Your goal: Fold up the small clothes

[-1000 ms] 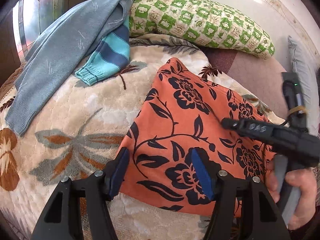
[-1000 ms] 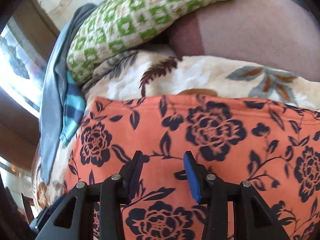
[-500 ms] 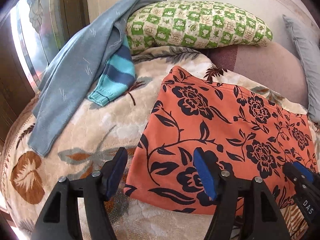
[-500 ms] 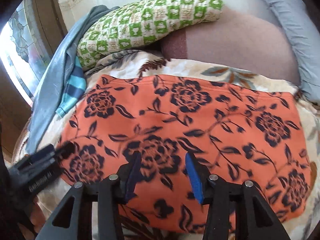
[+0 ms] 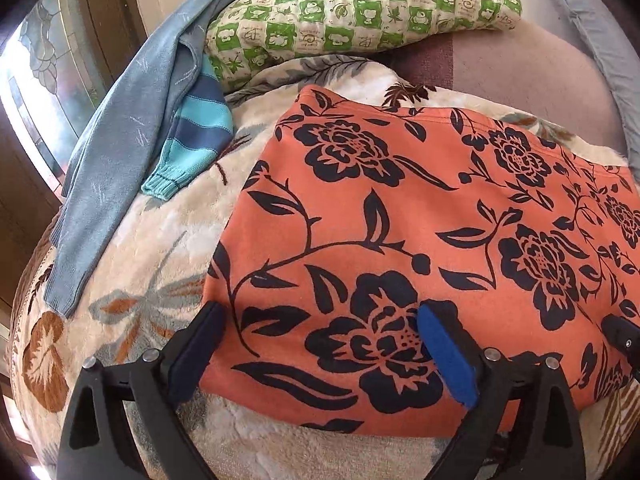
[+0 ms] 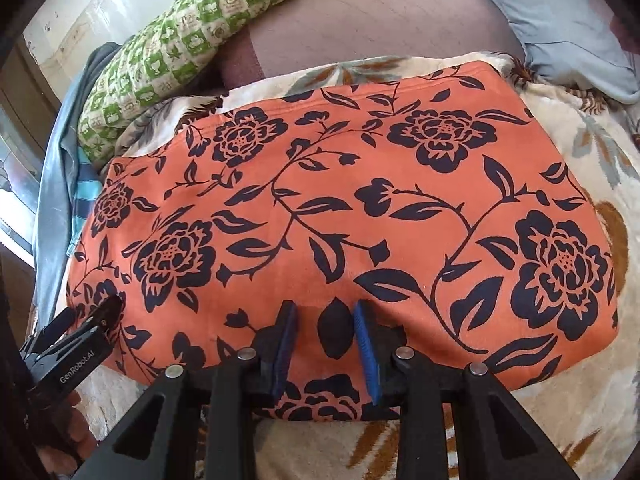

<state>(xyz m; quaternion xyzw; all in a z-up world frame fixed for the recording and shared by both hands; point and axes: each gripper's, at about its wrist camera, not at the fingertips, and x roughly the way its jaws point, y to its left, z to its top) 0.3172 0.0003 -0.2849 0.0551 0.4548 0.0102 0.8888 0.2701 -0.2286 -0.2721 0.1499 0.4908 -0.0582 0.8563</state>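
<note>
An orange garment with black flowers lies flat on a cream floral blanket. My left gripper hangs over its near left corner, jaws opening wide. The cloth lies beneath them and the pads do not press on it. In the right wrist view the garment fills the middle. My right gripper hovers at its near edge with a narrow gap between the blue pads and no cloth pinched. The left gripper shows at the lower left there, in a hand. A tip of the right gripper shows at the left view's right edge.
A green checked pillow lies behind the garment. A grey-blue sweater and a striped blue sleeve drape at the left, by a window. A mauve cushion and a grey pillow sit at the back right.
The left jaws have spread much wider over the garment's corner. The right gripper has slid along the near edge and its jaws have narrowed. The garment now lies flat.
</note>
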